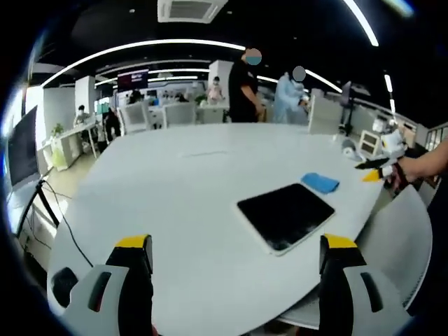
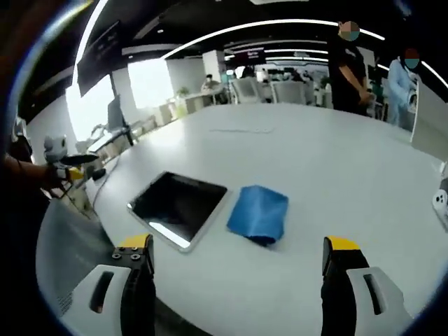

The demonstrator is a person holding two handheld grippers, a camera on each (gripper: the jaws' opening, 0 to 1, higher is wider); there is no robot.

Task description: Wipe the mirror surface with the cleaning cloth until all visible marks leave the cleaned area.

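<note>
The mirror (image 1: 285, 215) lies flat on the white table (image 1: 175, 189), a dark rectangle in a thin white frame. The folded blue cleaning cloth (image 1: 320, 183) lies just beyond it on the table. My left gripper (image 1: 236, 245) is open and holds nothing, hovering short of the mirror's near edge. The right gripper (image 1: 378, 170) comes in from the right, held by a hand. In the right gripper view the mirror (image 2: 178, 205) is left of the cloth (image 2: 259, 212). My right gripper (image 2: 238, 245) is open and bare, just short of the cloth. The left gripper (image 2: 70, 170) shows at far left.
A grey chair back (image 1: 399, 231) stands at the table's curved edge near the mirror. A black cable (image 1: 52, 210) hangs off the table's left side. Small white objects (image 1: 348, 148) sit at the table's right. Two people (image 1: 245, 87) stand beyond the far edge, among chairs and desks.
</note>
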